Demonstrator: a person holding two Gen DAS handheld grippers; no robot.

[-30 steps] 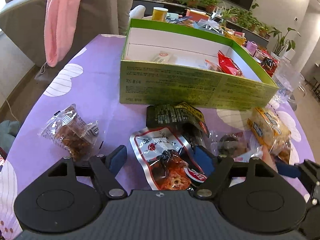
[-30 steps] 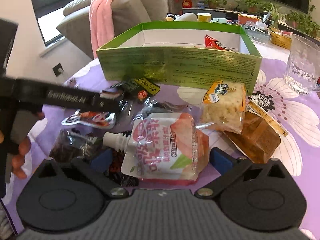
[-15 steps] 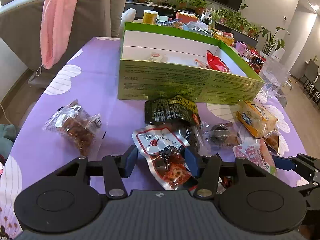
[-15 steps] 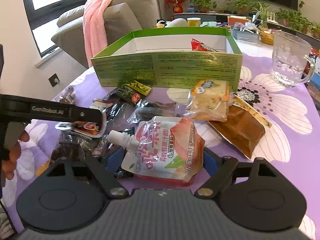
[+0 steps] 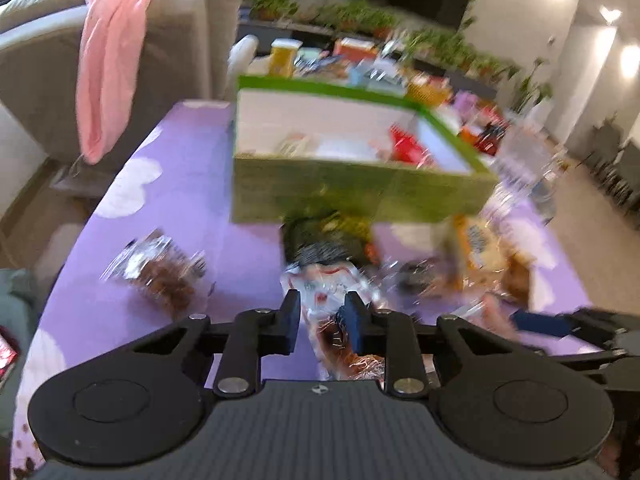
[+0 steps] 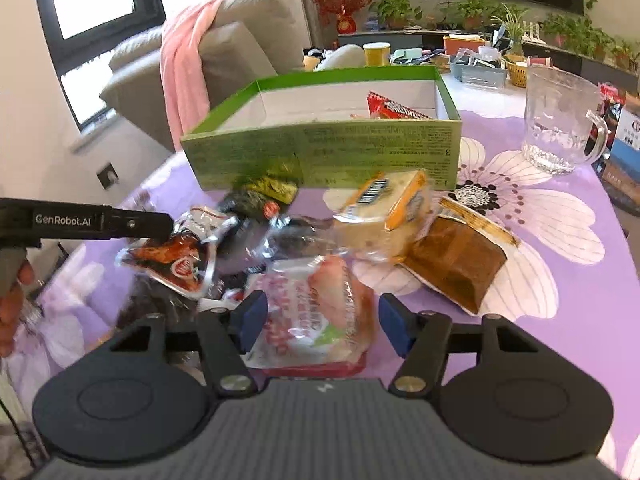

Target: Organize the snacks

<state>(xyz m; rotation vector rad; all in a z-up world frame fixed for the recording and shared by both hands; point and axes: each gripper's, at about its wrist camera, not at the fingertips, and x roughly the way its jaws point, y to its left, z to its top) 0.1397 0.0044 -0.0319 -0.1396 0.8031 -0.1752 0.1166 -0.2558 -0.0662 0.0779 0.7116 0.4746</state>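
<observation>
Left gripper: the left gripper [image 5: 319, 320] has just been closing; its jaws now stand narrow with the red-and-white foil snack packet [image 5: 328, 292] between them. In the right wrist view that packet [image 6: 176, 256] hangs from the finger tip and looks raised off the pile, so it reads as clamped. The left view is motion-blurred.
Right gripper: the right gripper [image 6: 320, 322] has just been closing a little; its blue pads sit on either side of the pink drink pouch [image 6: 316, 316]. The left pad touches the pouch edge; a gap shows at the right pad, so it is not clamped.
Person: part of a hand [image 6: 12, 304] shows at the left edge of the right wrist view, on the left gripper's handle.
Green box: the open green box [image 6: 320, 152] stands on the far part of the purple flowered tablecloth [image 6: 560, 264]; a red packet [image 6: 394, 110] lies inside, toward its right end.
Loose snacks: a dark green packet [image 5: 320, 236] lies just before the box's front wall; a yellow-labelled cake [image 6: 384, 212] and a brown cake [image 6: 456, 264] lie right of the pile, overlapping; a clear bag of brown pieces [image 5: 160, 276] lies alone, well to the left.
Other: a glass mug [image 6: 560, 128] stands right of the box; a pink cloth [image 5: 112, 60] hangs over a sofa [image 5: 180, 40] behind the table.
</observation>
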